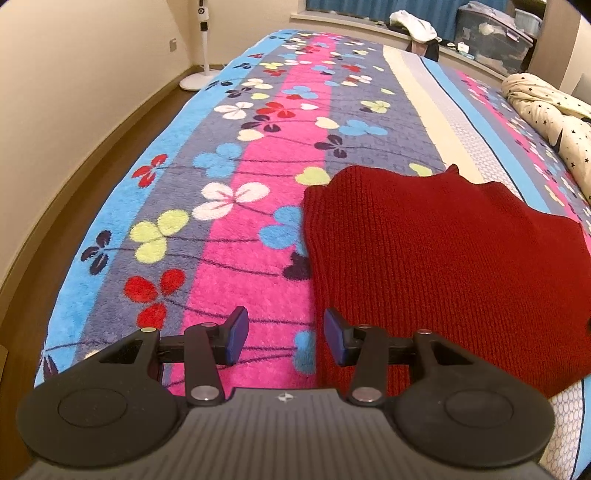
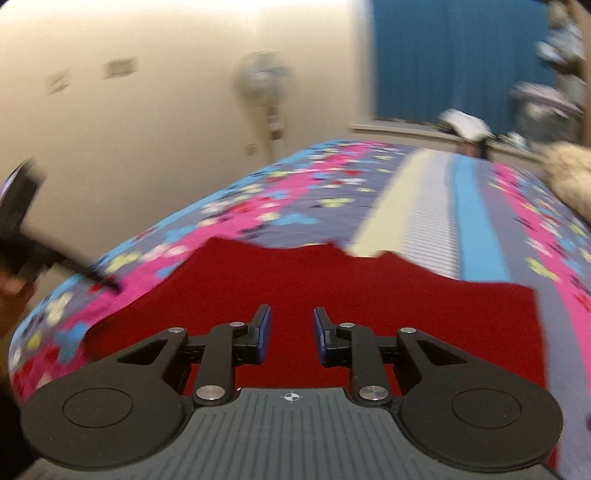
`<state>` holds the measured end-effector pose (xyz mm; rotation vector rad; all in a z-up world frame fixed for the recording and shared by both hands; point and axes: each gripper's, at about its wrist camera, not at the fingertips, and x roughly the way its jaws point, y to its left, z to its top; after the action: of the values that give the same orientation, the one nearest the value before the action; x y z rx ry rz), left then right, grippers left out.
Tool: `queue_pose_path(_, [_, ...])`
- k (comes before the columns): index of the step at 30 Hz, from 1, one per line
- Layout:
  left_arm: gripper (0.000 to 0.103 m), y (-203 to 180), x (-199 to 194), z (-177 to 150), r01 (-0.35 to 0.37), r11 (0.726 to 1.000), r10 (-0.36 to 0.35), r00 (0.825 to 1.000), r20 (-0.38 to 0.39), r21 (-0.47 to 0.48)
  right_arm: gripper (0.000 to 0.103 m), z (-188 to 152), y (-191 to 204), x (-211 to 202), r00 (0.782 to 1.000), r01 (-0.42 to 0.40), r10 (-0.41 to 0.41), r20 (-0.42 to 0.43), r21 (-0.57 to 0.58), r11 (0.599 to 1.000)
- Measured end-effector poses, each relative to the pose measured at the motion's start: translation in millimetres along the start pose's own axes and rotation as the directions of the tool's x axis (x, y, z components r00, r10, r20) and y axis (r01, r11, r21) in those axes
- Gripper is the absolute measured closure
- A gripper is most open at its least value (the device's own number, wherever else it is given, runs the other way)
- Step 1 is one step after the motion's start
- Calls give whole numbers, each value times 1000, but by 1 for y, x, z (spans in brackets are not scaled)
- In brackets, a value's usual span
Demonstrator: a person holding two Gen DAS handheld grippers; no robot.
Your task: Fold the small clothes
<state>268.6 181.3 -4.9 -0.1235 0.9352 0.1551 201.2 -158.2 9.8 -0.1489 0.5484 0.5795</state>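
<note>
A dark red knitted garment lies flat on the flowered bed blanket. My left gripper is open and empty, low over the garment's left edge, its right finger above the knit and its left finger above the blanket. In the right wrist view, which is blurred, my right gripper is open and empty above the near middle of the red garment. The left gripper shows there at the far left, over the blanket beside the garment's left edge.
A star-print quilt is bunched at the right of the bed. A standing fan is on the wooden floor by the wall to the left. A windowsill at the back holds clothes and a storage box.
</note>
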Motion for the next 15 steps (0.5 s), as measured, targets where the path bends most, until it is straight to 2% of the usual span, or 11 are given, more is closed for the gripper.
queue_pose_path(2, [53,-1,2,1,0,1000,0,1000,1,-2,76,-4,24,9,999,-37,37,-7,-72,997])
queue_pose_path(4, [53,-2,4,3,-1,1000,1,1000,-1,-4,71,-7,47,18,998,-60,59,-15,-150,987])
queue_pose_path(6, [53,-3,6,4,-3,1000,3,1000,-4,-6,70,-10,68,25,996,-88,87,-16,-217,972])
queue_pose_path(9, [53,-3,9,6,-5,1000,5,1000,-9,-9,63,-15,96,30,991,-126,130,-5,-303,945])
queue_pose_path(12, [53,-3,12,7,-8,1000,8,1000,-15,-9,55,-21,117,41,984,-173,173,-28,-329,928])
queue_pose_path(15, [53,-3,14,8,-10,1000,10,1000,-17,-8,54,-33,132,53,977,-213,200,-71,-343,915])
